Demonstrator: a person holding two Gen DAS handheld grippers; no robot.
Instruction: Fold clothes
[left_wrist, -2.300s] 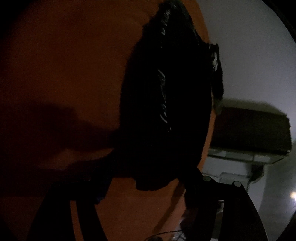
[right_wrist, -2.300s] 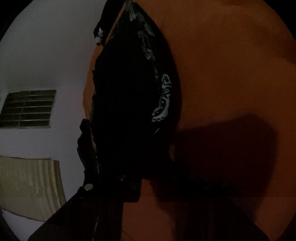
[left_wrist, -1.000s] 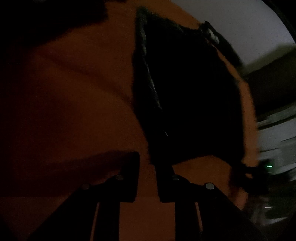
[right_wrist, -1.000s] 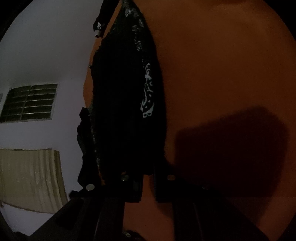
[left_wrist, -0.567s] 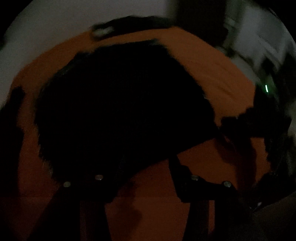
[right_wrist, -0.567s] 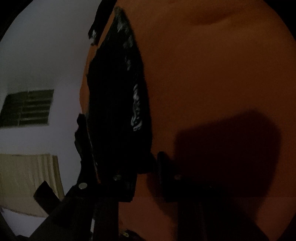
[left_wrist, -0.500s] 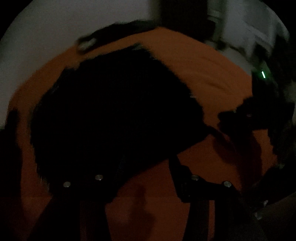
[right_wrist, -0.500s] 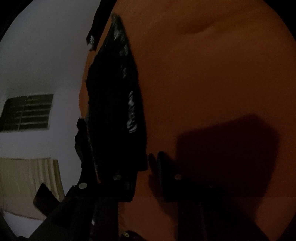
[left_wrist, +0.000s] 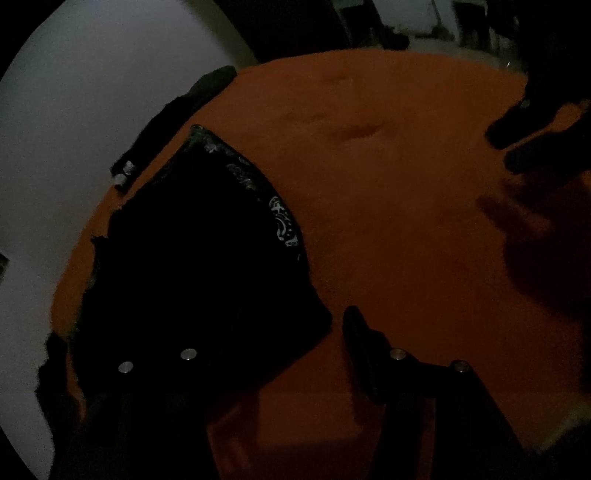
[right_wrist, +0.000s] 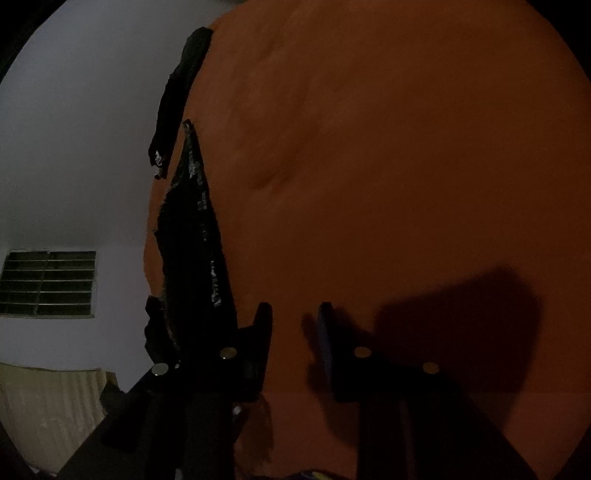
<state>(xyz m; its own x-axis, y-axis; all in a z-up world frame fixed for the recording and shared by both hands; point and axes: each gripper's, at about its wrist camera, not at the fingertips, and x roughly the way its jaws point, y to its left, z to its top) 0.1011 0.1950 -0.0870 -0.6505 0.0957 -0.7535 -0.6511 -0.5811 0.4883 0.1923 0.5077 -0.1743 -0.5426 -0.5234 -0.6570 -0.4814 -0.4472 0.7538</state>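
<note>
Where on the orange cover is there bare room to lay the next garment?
Free: the wide orange cover beyond the right gripper, right of the folded black garment. Crowded: the wall-side edge, where that garment and a dark strip lie. Both grippers' jaws are opening, nothing between them.

Left gripper: angled downward, jaws opening. Wide gap between the two black fingers; nothing pinched between the pads. Left finger is hard to make out against dark cloth behind it; right finger stands clear.

Right gripper: angled downward, jaws opening, moderate gap, nothing between the fingers.

In the left wrist view the right gripper also appears at upper right, blurred and dark.
</note>
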